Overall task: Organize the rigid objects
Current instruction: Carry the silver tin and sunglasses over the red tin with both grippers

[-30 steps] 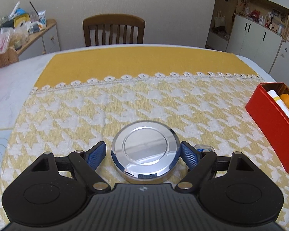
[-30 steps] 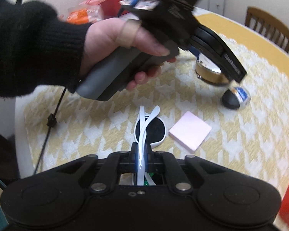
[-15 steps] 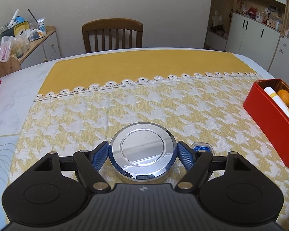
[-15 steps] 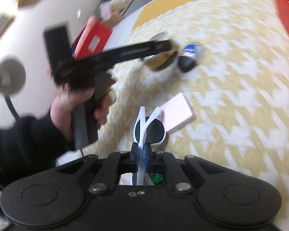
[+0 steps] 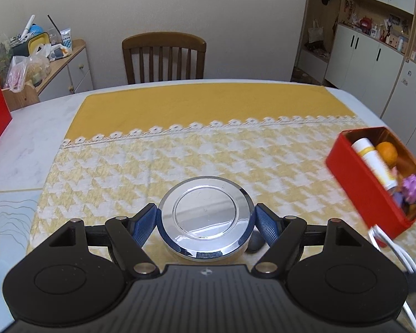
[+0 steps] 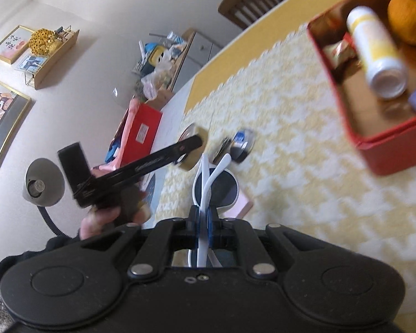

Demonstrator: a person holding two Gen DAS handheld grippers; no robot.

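My left gripper (image 5: 205,223) is shut on a round tin with a shiny silver lid (image 5: 205,217) and holds it over the yellow cloth. It also shows in the right wrist view (image 6: 192,148), held by the left gripper. My right gripper (image 6: 203,216) is shut on white-framed sunglasses (image 6: 217,187), with dark lenses and folded arms pointing forward. The red open box (image 6: 380,144) lies ahead right of it, holding a white and yellow tube (image 6: 375,55) and an orange (image 6: 409,19). The box also shows in the left wrist view (image 5: 357,177).
A small dark object with a blue label (image 6: 241,145) and a pink notepad (image 6: 244,204) lie on the cloth. A second red box (image 6: 141,136) stands at the table's left edge. A wooden chair (image 5: 163,57) stands at the far side. A cluttered sideboard (image 5: 55,63) is at the left.
The left gripper closed on the tin and lifted it slightly. The right gripper swung with the sunglasses towards the red box, which now looms larger.
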